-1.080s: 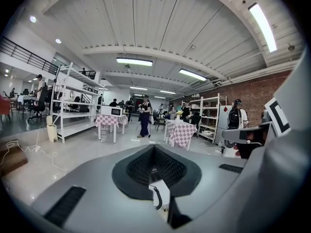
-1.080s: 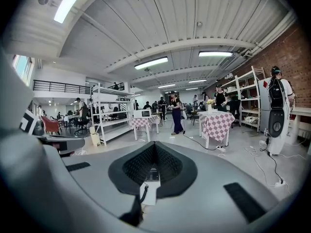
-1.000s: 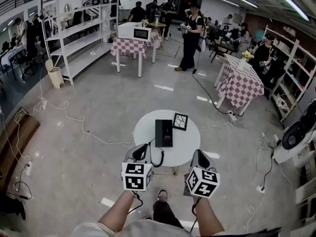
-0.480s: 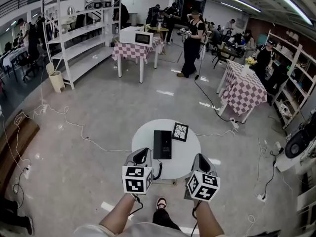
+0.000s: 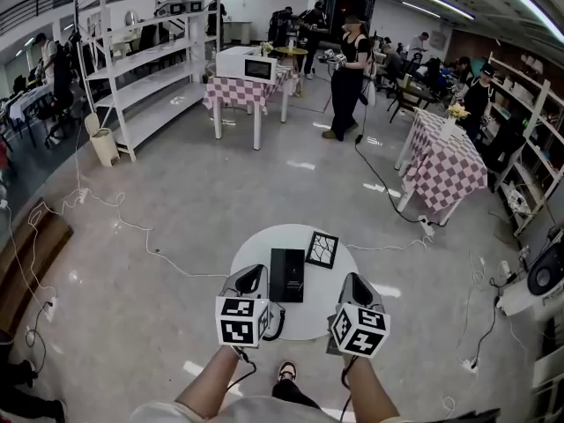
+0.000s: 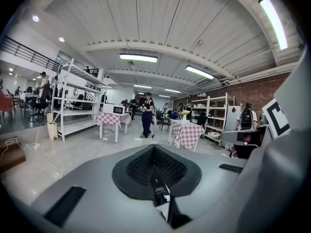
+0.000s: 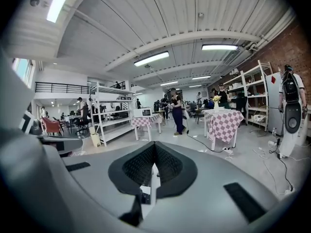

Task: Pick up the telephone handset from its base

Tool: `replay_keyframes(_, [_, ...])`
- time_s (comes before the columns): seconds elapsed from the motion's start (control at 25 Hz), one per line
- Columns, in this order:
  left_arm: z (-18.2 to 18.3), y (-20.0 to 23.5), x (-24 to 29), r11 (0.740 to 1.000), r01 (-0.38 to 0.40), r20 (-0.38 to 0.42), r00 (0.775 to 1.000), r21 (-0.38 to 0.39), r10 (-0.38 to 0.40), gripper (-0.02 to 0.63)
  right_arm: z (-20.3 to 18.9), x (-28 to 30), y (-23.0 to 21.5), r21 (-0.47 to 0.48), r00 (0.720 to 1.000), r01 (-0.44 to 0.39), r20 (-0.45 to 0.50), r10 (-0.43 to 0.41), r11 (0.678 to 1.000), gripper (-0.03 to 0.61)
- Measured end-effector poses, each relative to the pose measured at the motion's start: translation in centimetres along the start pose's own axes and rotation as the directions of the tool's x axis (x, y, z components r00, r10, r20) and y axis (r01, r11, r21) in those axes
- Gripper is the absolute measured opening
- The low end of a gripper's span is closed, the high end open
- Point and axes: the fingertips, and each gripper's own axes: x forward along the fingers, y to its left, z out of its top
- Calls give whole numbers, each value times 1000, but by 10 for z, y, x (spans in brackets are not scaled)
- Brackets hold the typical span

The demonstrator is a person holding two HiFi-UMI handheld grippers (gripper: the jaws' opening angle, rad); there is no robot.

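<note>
A black telephone lies on a small round white table, its handset resting on the base and a dark cord hanging off the near edge. My left gripper is shut and empty, just left of the phone over the table's near-left rim. My right gripper is also shut and empty, over the near-right rim. In the left gripper view the jaws meet, and the phone shows through the slit below them. In the right gripper view the gripper is closed, with a strip of white table below.
A black-framed square picture lies on the table behind the phone to the right. Cables trail over the floor. Checkered tables, white shelving and several people stand farther off.
Both grippers and the head have moved forward toward the round table, which now sits closer beneath them. Both stay shut.
</note>
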Motion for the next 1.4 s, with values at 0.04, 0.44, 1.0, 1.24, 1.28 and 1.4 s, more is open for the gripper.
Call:
replay_keyframes(0.04, [4, 2, 5, 1000, -8, 1, 1000, 0, 8, 17, 3, 7, 0, 0, 1000, -8, -2, 8, 1000, 21])
replay_keyframes(0.44, [15, 15, 54, 999, -48, -14, 999, -4, 48, 17, 19, 70, -6, -5, 998, -65, -16, 65, 998, 23])
replay_keyframes(1.0, [30, 38, 95, 992, -128, -22, 992, -10, 127, 17, 29, 147, 0, 8, 986, -163, -44, 164, 987, 23])
replay_keyframes(1.24, [14, 54, 93, 988, -155, -69, 986, -23, 153, 17, 13, 161, 11, 25, 980, -174, -95, 176, 984, 23])
replay_keyframes(1.28, [10, 57, 96, 988, -150, -78, 986, -28, 148, 17, 11, 165, 12, 19, 980, -171, -101, 172, 985, 22])
replay_keyframes(1.4, [3, 67, 106, 989, -140, -104, 985, -41, 136, 17, 12, 174, 15, 18, 981, -158, -109, 159, 987, 21])
